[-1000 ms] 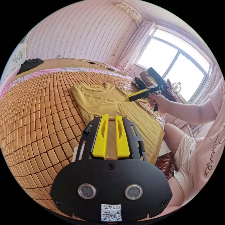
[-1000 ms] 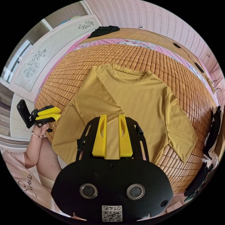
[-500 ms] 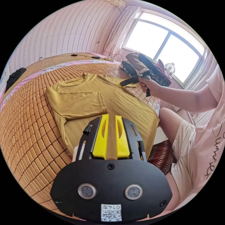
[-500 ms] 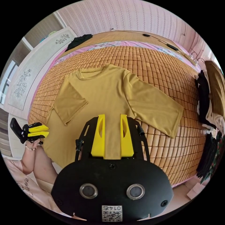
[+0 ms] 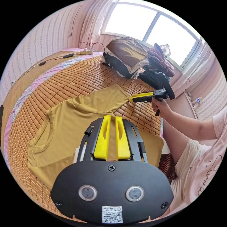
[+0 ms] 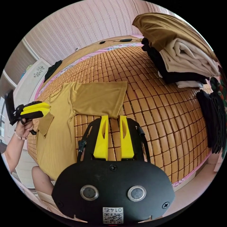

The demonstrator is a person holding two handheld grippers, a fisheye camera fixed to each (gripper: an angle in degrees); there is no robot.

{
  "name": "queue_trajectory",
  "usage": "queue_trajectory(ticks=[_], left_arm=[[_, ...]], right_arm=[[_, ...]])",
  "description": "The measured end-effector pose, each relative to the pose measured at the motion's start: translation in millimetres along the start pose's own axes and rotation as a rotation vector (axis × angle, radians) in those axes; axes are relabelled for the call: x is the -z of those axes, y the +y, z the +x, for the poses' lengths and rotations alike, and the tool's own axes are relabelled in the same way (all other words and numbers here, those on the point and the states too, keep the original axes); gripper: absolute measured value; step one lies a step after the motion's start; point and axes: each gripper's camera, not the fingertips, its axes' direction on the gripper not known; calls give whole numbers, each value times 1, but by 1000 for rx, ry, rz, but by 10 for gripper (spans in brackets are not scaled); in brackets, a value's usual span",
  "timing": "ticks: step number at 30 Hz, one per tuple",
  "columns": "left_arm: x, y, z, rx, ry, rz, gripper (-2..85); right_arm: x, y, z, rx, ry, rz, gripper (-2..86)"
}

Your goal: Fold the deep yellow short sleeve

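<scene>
The deep yellow short-sleeve shirt (image 5: 71, 118) lies flat on the bamboo mat (image 5: 78, 78). One sleeve (image 6: 45, 124) is folded in over the body; the other sleeve (image 6: 99, 98) is spread out on the mat. My right gripper (image 6: 113, 117) is open, with its tips at the hem corner of the spread sleeve. From the left gripper view, the right gripper (image 5: 131, 99) touches that sleeve's corner, held by a hand (image 5: 160, 108). My left gripper (image 5: 111, 117) hovers open over the shirt's body, holding nothing. In the right gripper view, the left gripper (image 6: 48, 108) is near the folded sleeve.
A stack of folded clothes (image 6: 184, 59) sits on the mat beyond the spread sleeve, with dark garments (image 6: 215, 118) beside it. A black garment (image 6: 53, 68) lies at the far end. The person's leg (image 5: 175, 146) is at the bed edge. A window (image 5: 151, 30) is behind the stack.
Both views have swung toward the window side. My right gripper went from above the shirt's body out to the hem of the spread sleeve. The shirt has not moved.
</scene>
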Motion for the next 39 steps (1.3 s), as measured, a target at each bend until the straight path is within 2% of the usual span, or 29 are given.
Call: queue_trajectory(ticks=[4, 10, 14, 16, 23, 27, 32, 33, 36, 39], left_arm=[[-40, -86, -2, 28, 64, -23, 42], [-104, -181, 2, 57, 34, -132, 44], [-140, -210, 11, 46, 19, -197, 48], [-163, -218, 14, 37, -1, -288, 64], [-154, -212, -1, 131, 43, -226, 6], [-100, -194, -21, 141, 32, -104, -5], [18, -125, -44, 125, 44, 99, -5], [47, -100, -43, 127, 24, 140, -4], [100, -25, -38, 194, -60, 210, 6], [111, 56, -42, 327, -78, 170, 54]], right_arm=[[18, 16, 38, -85, -140, 67, 38], [35, 23, 82, -133, -315, 77, 26], [43, 22, 90, -125, -333, 70, 24], [47, 22, 92, -117, -336, 73, 23], [67, 28, 87, -74, -308, 109, 21], [87, 26, 64, 33, -258, 172, 19], [124, 24, 5, 263, -426, 277, 11], [131, 26, -18, 363, -497, 278, 9], [120, 32, -76, 598, -697, 98, 7], [87, 51, -118, 678, -626, -82, 5]])
